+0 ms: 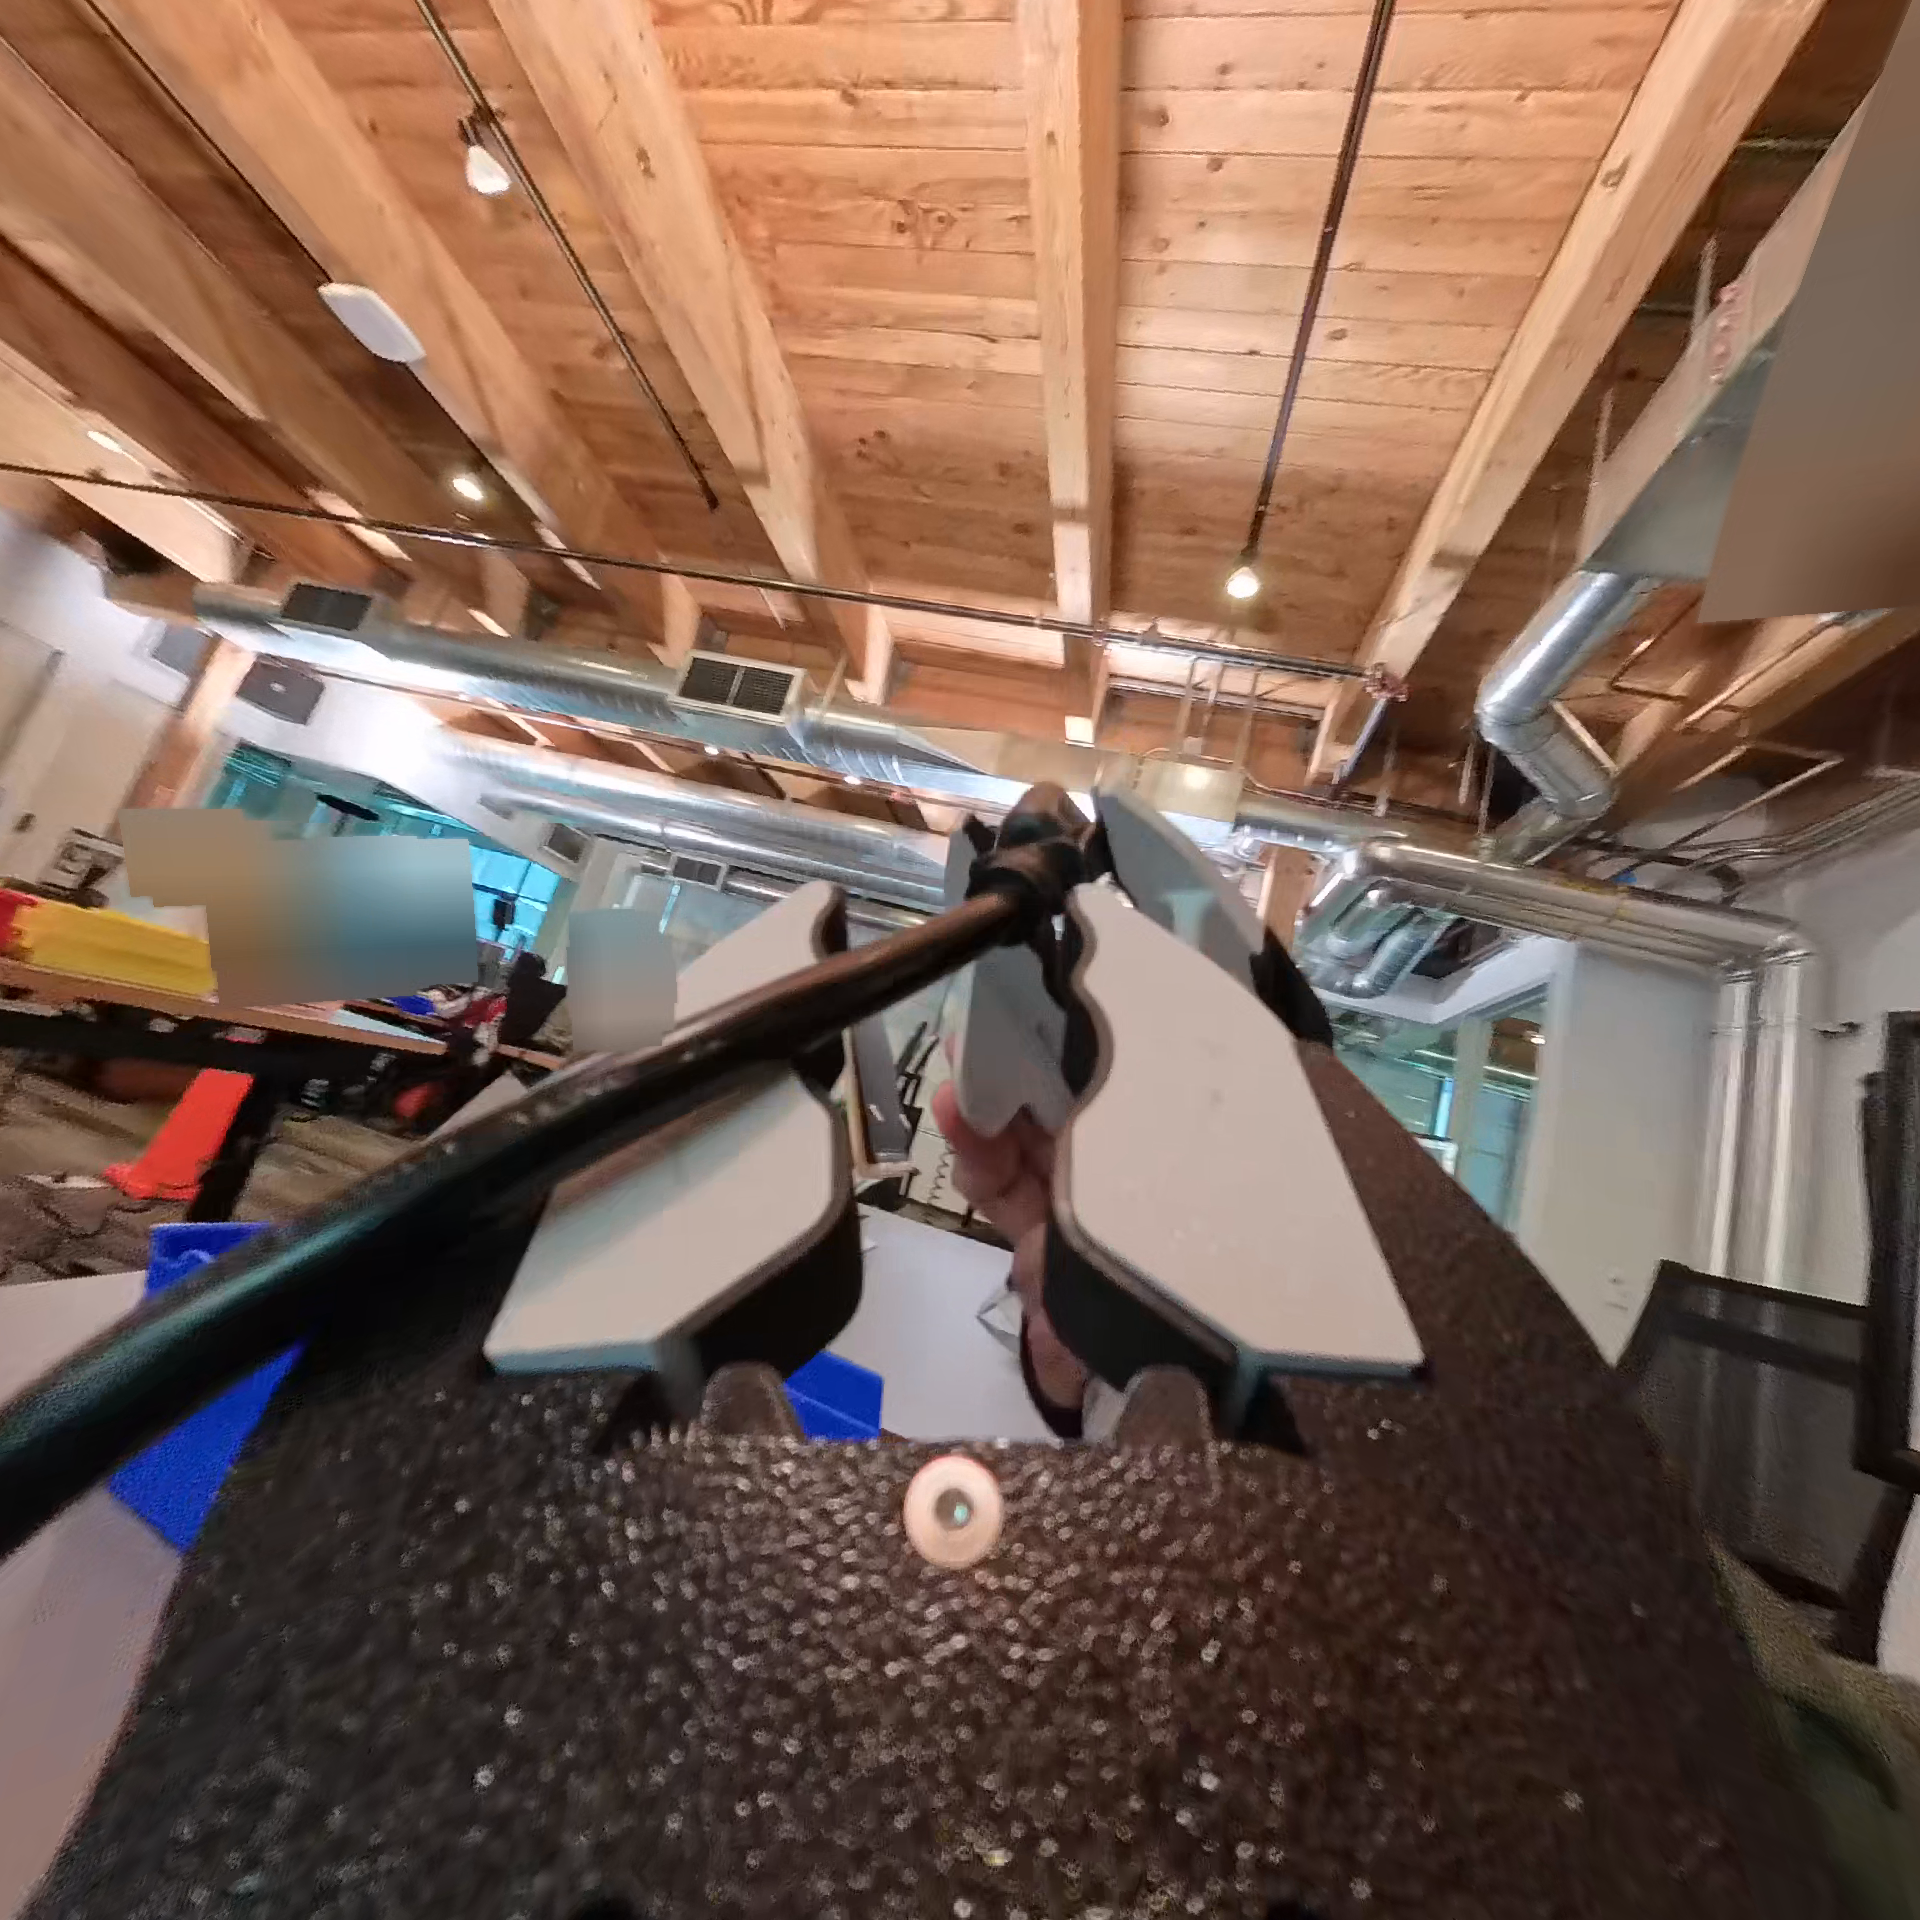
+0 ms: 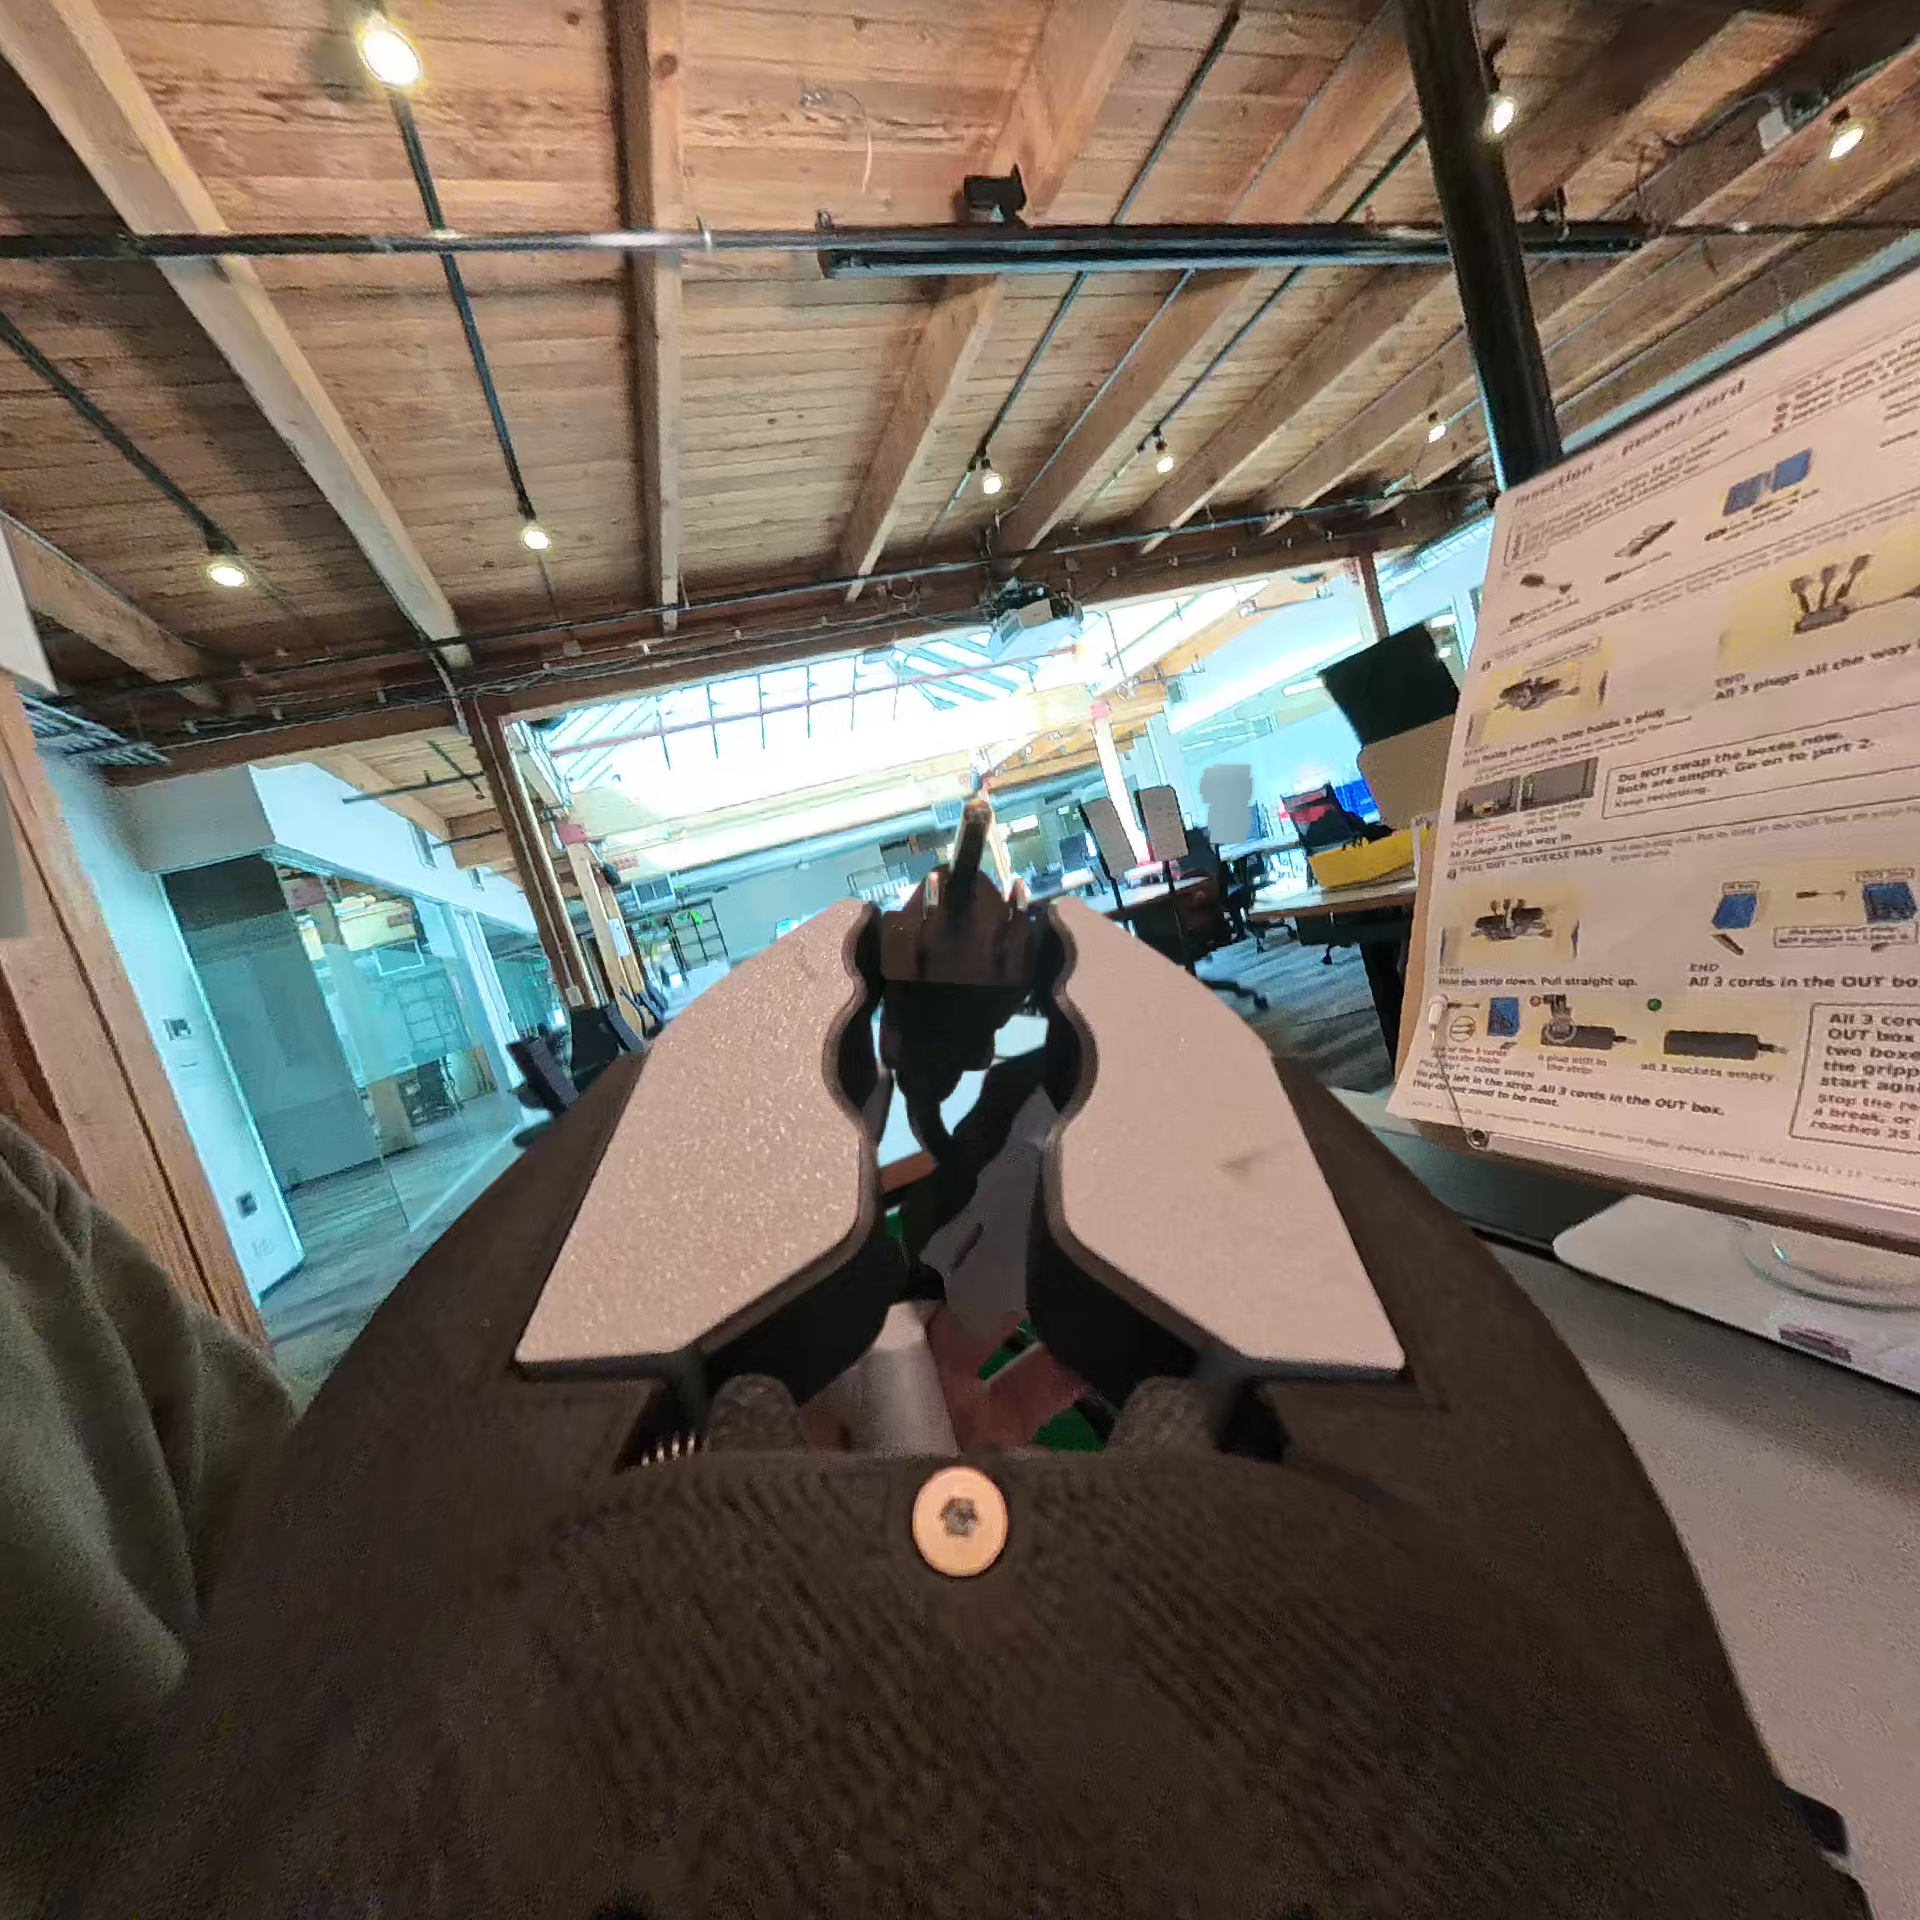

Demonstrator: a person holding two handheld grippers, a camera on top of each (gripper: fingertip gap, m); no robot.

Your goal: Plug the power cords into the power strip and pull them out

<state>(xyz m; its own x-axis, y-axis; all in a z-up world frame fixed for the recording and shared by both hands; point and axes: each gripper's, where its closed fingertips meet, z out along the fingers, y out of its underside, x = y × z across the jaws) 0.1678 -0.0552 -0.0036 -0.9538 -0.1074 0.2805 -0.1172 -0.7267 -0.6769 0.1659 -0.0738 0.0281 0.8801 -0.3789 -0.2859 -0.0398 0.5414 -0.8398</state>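
1. We see both grippers tilted up toward a wooden beam ceiling (image 1: 935, 312); neither view shows a power strip.
2. Right gripper (image 2: 956, 935): fingers drawn close, pinching a black plug (image 2: 951, 961) between the tips. The prongs (image 2: 971, 842) stick out past the tips, pointing up and away from the camera.
3. Below the plug, between the right gripper's fingers, dark cord and a grey shape show; we cannot tell what the grey shape is.
4. Left gripper (image 1: 956, 914): fingers spread. A black power cord (image 1: 520, 1132) runs from the lower left, across the front of its left finger (image 1: 707, 1122), up to just beyond the tips.
5. At that cord's far end, the other gripper, seen farther off in the left wrist view, clamps a black plug body there, just ahead of the left gripper's right finger (image 1: 1226, 1143).
6. We cannot tell if the left gripper's fingers touch the cord or if it just passes in front; no pinch is visible.
7. A hand (image 1: 1003, 1174) shows through the gap between the left gripper's fingers.
8. Blue bin (image 1: 197, 1455) sits low, left of the left gripper, behind the cord.
9. Printed instruction sheet (image 2: 1704, 790) stands on a stand right of the right gripper, on a grey table (image 2: 1766, 1558).
10. Green sleeve (image 2: 94, 1455) at the left edge of the right wrist view.
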